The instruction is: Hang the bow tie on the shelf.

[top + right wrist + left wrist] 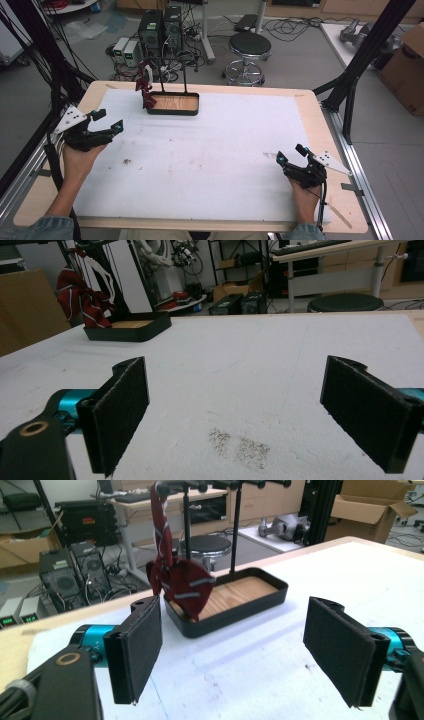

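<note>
The pads [140, 650] of the left gripper [106, 120] are held wide apart with nothing between them, and the same is seen of the right gripper [290, 153], whose pads [120, 412] stand spread over bare surface.

In the left gripper view the dark red striped necktie [182, 587] is shown up close, hung from the top bar of a black stand [235, 525] and draped down onto the near corner of the stand's black tray [250, 607], whose wooden floor is visible. From the high view the same tie [145, 90] is seen at about 11 o'clock on the table, at the left end of the tray [175, 111].

In the right gripper view a patch of dark specks [240, 445] is seen on the white mat [260, 365] just ahead of the jaws; the tie [80, 300] lies far off at 10 o'clock.

Nothing stands between either gripper and the tray. Beyond the wooden table [312, 120], a round black stool [249, 46] and computer towers [161, 27] among cables are seen on the floor at 12 o'clock, and a cardboard box [407, 70] at 2 o'clock.
</note>
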A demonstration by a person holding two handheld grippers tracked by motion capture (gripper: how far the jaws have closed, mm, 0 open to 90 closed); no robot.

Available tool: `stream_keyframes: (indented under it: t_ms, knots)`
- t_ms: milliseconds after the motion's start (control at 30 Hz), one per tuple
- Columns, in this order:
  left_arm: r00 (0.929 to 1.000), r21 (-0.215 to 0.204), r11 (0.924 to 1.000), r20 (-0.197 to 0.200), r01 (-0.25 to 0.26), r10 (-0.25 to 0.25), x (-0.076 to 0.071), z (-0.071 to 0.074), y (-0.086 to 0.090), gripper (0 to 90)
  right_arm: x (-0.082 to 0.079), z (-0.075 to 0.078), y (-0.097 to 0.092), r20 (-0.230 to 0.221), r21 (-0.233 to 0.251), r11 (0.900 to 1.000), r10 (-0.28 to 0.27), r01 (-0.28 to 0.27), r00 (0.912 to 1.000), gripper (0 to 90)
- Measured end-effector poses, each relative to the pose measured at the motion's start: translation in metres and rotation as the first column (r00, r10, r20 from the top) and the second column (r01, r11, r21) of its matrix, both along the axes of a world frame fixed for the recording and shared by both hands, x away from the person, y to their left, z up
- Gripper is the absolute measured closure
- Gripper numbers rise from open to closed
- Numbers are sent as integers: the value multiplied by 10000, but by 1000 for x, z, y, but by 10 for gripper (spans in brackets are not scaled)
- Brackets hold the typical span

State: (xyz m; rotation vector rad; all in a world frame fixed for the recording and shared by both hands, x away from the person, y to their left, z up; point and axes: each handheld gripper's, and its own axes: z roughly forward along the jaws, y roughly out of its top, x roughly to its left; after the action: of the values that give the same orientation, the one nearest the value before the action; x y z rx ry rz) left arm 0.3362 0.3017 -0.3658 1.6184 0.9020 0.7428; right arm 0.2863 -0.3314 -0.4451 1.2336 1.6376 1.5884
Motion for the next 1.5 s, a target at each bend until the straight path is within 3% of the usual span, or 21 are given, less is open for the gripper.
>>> stream_keyframes:
  t_ms: [200, 333, 700, 1500]
  knots:
    - [9988, 220, 9991, -316, -357, 364, -9, -17, 0, 232, 0, 0, 0, -48, 46, 10000, 14, -14, 10000, 112]
    - [9983, 349, 9980, -246, -527, 536, -16, -26, -1, 231, 0, 0, 0, -13, -1, 10000, 14, -14, 10000, 113]
    - [9950, 591, 9966, -776, -580, 626, -25, -53, -2, 218, 0, 0, 0, -27, -1, 10000, 40, -40, 10000, 113]
    - [9833, 901, 9936, -1624, -686, 826, -31, -78, -1, 194, 0, 0, 1, -28, -45, 10000, 42, -42, 10000, 113]
